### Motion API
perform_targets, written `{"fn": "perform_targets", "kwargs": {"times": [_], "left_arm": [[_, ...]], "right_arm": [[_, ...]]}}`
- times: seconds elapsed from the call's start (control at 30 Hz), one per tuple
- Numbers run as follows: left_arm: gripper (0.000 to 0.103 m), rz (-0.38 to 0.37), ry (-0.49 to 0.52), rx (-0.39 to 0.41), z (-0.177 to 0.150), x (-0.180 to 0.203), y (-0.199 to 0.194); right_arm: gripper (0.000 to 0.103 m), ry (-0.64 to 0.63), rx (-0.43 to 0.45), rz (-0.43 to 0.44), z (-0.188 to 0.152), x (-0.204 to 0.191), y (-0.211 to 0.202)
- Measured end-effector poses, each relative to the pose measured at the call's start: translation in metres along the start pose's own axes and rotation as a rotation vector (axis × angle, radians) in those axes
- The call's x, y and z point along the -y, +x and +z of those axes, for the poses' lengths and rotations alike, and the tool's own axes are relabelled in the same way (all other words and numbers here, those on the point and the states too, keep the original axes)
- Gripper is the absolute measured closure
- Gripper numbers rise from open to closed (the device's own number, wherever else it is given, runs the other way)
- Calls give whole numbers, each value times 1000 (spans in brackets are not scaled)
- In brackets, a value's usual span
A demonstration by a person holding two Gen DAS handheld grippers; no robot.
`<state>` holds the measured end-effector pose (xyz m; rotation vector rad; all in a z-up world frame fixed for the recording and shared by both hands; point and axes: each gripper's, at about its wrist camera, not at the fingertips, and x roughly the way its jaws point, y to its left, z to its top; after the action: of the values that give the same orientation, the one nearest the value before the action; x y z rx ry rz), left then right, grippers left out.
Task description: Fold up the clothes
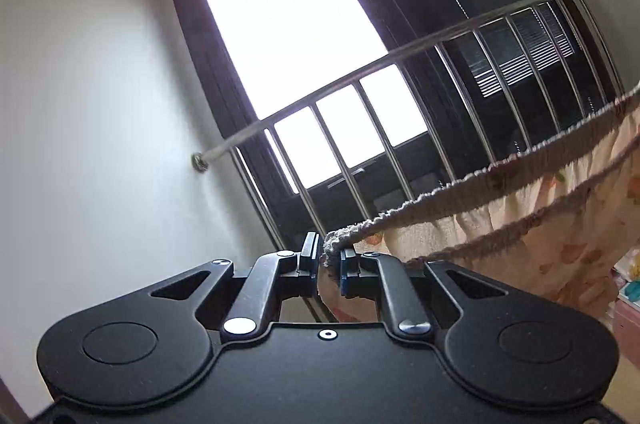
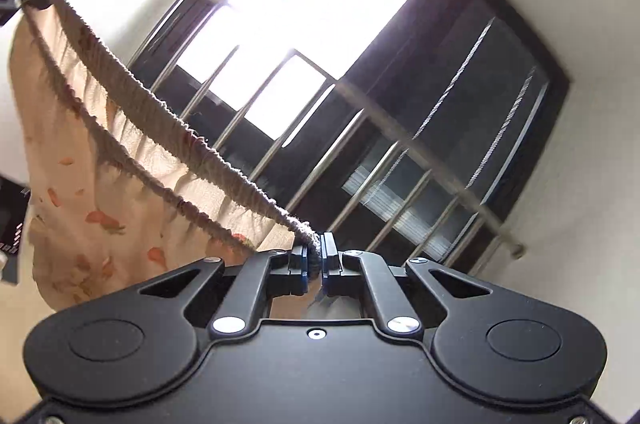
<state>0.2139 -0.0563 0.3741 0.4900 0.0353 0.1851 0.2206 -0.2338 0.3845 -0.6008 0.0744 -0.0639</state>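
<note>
Ahead, white walls [image 1: 88, 84] frame a dark barred window [image 1: 360, 64]

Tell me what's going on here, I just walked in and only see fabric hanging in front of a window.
A person is holding a handheld gripper in each hand, with a peach printed garment stretched between them by its gathered waistband. The left gripper pinches one end of the band and the right gripper pinches the other, both shut on it. The garment hangs in the air in front of a barred window, spread out but not yet folded.
</note>
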Motion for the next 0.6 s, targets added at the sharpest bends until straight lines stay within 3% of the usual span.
{"fn": "perform_targets", "kwargs": {"times": [0.03,0.07,0.1,0.13,0.23,0.27,0.33,0.43,0.57,0.6], "left_arm": [[95,-4,23,5,0,4,-8],[95,-34,27,5,1,4,-15],[95,-177,-57,-19,2,-6,-21],[95,-277,-124,-36,3,-15,-26],[97,-40,-115,5,5,-25,-35],[97,-61,-135,-8,4,-31,-35],[98,-94,-166,-32,1,-42,-37],[98,-52,-82,-30,-14,-29,-41],[93,-339,-101,-135,-61,12,-35],[80,-453,-157,-170,-79,25,-34]], "right_arm": [[98,28,4,51,2,5,-7],[98,107,-6,207,1,12,-14],[99,203,-7,382,-1,24,-22],[99,227,6,412,-3,28,-27],[99,28,17,-17,-7,7,-27],[99,15,-3,-28,-10,6,-24],[99,79,-24,87,-16,10,-26],[99,107,-55,168,-25,5,-21],[99,24,-116,183,-42,-39,-8],[99,25,-119,201,-42,-47,-6]]}}
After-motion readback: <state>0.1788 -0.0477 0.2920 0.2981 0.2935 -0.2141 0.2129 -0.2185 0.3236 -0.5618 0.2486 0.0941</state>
